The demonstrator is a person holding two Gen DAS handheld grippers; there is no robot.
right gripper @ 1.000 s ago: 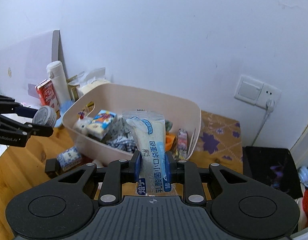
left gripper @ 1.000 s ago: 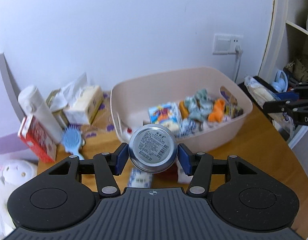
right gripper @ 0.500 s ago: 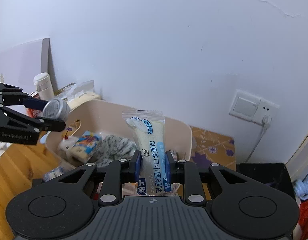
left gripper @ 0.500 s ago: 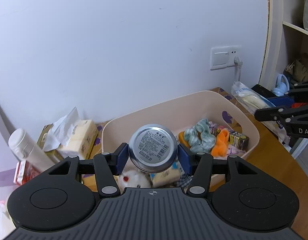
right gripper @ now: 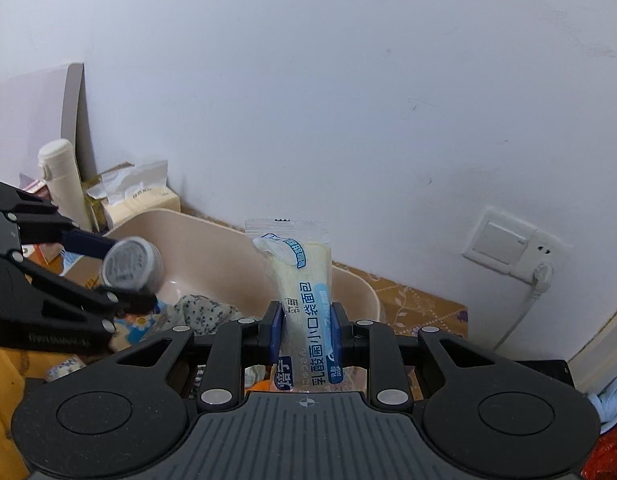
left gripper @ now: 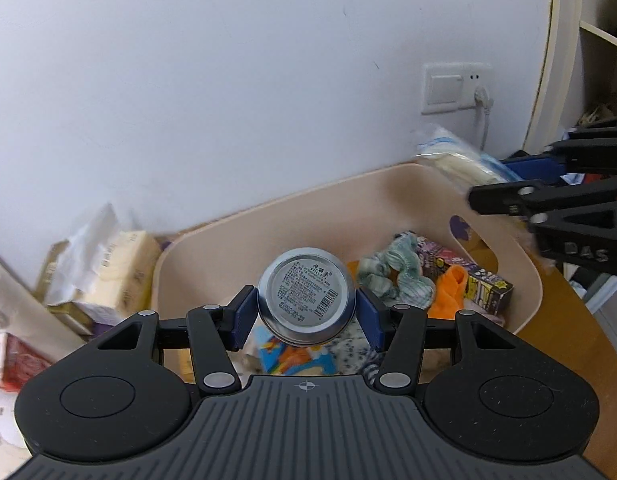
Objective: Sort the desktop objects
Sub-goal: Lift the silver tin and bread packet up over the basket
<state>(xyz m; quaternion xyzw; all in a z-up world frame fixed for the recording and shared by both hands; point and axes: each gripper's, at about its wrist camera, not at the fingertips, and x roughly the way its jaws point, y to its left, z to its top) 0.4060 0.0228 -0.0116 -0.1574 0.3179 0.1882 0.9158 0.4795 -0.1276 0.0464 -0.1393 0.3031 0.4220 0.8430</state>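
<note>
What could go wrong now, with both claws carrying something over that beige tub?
The round tin is pinched only at its curved sides by the left gripper, so it might slip and drop onto the things in the tub. The soft bread packet in the right gripper could get squashed. The two grippers are near each other and might bump.

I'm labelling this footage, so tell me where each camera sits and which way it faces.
Left wrist: on the left gripper, looking along its fingers down into the bin; it holds a tin.
Right wrist: on the right gripper, facing the bin's far rim and wall; it holds a bread packet.
Shared: bin, tin, packet, each other's gripper, wall socket.
</note>
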